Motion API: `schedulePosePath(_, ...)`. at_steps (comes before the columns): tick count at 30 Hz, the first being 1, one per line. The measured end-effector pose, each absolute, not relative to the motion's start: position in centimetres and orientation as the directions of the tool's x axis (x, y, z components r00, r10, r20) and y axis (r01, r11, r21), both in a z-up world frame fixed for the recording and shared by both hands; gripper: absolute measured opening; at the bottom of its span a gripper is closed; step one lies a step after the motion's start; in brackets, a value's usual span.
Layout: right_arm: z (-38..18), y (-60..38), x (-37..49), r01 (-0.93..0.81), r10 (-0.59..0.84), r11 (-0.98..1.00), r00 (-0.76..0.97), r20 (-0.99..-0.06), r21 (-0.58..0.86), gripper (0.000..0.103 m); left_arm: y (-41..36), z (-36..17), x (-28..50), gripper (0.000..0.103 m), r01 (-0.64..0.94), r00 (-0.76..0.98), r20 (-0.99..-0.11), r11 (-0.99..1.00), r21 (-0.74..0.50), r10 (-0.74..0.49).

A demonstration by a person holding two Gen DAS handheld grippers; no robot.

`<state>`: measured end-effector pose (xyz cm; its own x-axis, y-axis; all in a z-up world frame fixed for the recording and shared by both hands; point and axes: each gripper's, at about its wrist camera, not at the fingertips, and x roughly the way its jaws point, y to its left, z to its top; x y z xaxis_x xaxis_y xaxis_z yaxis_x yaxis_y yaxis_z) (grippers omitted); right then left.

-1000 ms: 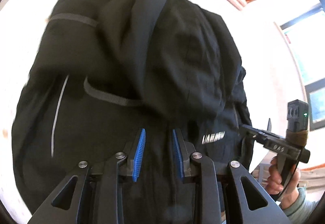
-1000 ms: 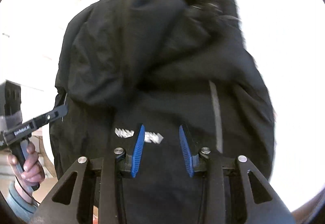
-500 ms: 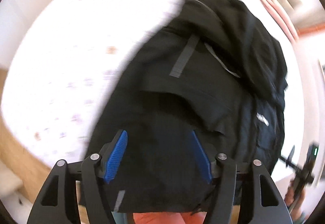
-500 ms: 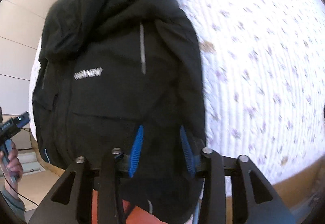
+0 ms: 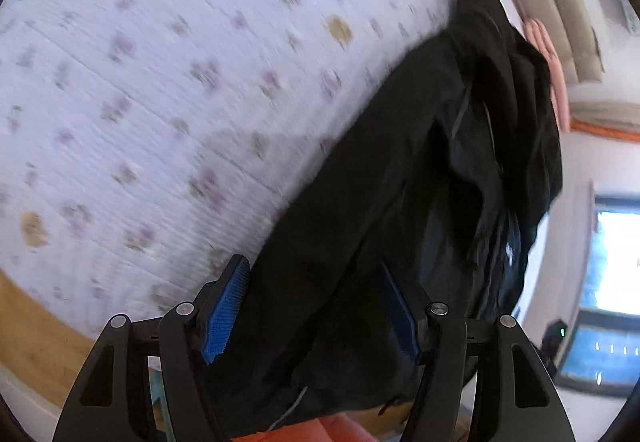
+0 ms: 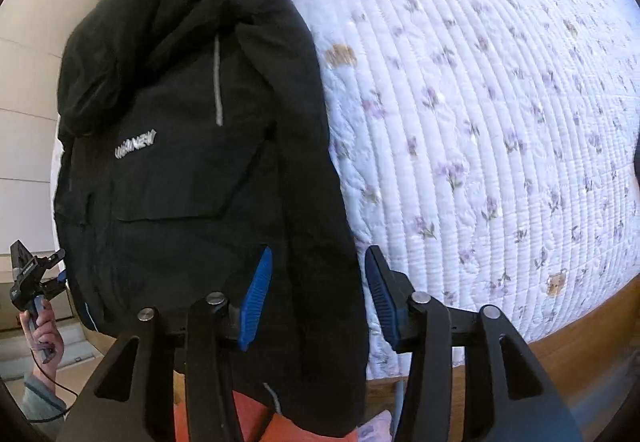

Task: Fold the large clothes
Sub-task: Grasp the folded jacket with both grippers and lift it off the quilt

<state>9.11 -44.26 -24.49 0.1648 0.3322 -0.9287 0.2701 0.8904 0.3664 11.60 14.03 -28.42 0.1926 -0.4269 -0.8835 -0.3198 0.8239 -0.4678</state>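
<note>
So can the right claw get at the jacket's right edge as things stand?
Probably yes. The right claw is open and the black jacket edge already lies between its blue pads, over the quilt. Nothing sits in between; closing should catch the fabric.

Looking forward along each tool from close behind its fingers, low at the bed's near edge. Left view facing across the quilt (image 5: 160, 81) toward a window (image 5: 612, 262); right view toward cupboards (image 6: 24, 41). Shared: black jacket (image 5: 400, 222) (image 6: 180, 161), quilt (image 6: 480, 121).

left tool (image 5: 316, 312) — spread wide | black jacket (image 5: 420, 209) between pads — on quilt (image 5: 160, 81)
</note>
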Motion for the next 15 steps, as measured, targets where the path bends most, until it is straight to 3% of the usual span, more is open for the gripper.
schedulePosePath(6, -26.4, -43.6, 7.1, 0.250, 0.442, 0.854, 0.114, -0.890, 0.457, 0.056, 12.0, -28.6, 11.1, 0.066, -0.218, 0.135, -0.890, 0.864, -0.455, -0.435)
schedulePosePath(9, -26.9, -43.3, 6.1, 0.228, 0.460, 0.854, 0.088, -0.884, 0.467, 0.056, 11.0, -29.0, 10.9, 0.049, -0.182, 0.102, -0.901, 0.883, -0.433, -0.421)
schedulePosePath(15, -28.6, -43.2, 2.8, 0.220, 0.514, 0.839, -0.020, -0.857, 0.498, 0.056, 9.8, -29.7, 9.6, 0.048, -0.198, 0.060, -0.882, 0.860, -0.470, -0.468)
